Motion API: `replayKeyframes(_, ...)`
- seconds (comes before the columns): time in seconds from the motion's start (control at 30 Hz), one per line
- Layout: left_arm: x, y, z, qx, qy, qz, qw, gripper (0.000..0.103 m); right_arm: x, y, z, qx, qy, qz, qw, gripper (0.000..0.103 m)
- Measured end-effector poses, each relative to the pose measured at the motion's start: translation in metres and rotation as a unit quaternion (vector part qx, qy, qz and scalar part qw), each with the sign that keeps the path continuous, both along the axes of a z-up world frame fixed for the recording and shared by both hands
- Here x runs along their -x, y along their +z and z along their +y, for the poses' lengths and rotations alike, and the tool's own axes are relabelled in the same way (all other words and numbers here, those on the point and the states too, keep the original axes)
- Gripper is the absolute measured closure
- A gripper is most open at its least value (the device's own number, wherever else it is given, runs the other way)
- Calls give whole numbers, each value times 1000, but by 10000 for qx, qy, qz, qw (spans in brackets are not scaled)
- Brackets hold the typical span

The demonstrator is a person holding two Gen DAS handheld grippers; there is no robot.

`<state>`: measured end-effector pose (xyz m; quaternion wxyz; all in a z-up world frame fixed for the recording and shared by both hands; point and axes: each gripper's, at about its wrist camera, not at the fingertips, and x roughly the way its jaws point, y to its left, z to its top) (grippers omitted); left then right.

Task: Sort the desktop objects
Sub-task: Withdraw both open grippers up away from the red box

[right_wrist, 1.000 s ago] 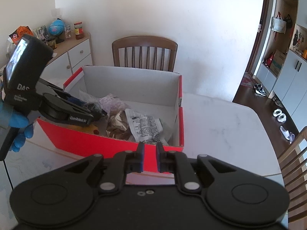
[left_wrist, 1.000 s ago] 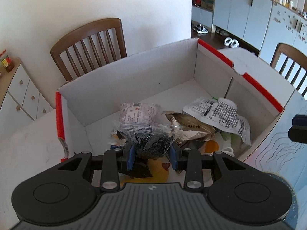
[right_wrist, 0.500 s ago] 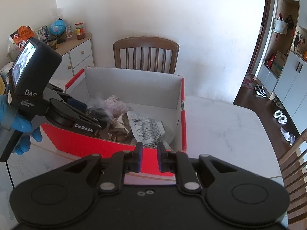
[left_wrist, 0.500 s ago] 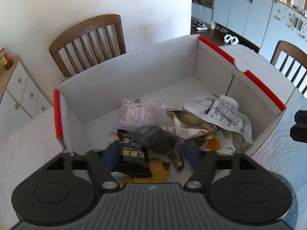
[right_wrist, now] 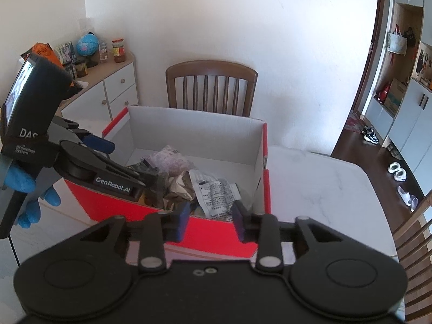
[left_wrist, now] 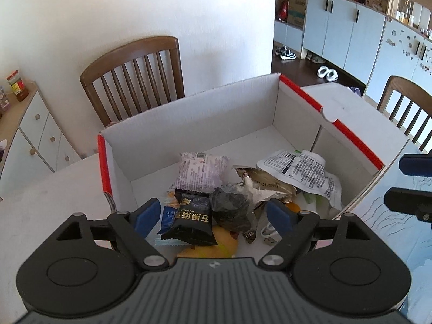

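Home dining room, chairs (left_wrist: pixel 135 81) (wooden), cabinets (left_wrist: pixel 351 32)

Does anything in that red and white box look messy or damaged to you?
Mostly tidy enough. The cardboard box holds a loose heap: a crumpled printed wrapper, a torn-open gold packet and a black snack packet lying on other items. The box's near left corner looks frayed. Nothing has spilled outside.

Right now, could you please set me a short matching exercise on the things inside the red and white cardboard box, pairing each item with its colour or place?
Column one:
1. small black snack packet with gold lettering
2. pale purple plastic packet
3. crumpled white printed wrapper
4. white USB cable

Column two:
A. by the box's right wall
B. at the near edge, beside the left gripper's right finger
C. farthest back in the pile
D. lying on a yellow item

Pairs: 1-D, 2-C, 3-A, 4-B
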<state>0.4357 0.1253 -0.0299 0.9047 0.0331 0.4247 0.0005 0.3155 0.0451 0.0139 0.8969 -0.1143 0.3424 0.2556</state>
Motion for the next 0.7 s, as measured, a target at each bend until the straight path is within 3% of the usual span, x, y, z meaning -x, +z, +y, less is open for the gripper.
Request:
replayKeyframes(0.3, 19, 16, -1, 59, 68, -164, 9998, 13, 7, 10, 1, -46, 26, -82, 10000, 56)
replayKeyframes(0.7, 48, 31, 0, 117, 274, -258, 9992, 13, 17, 15, -1, -128, 64, -211, 9997, 34)
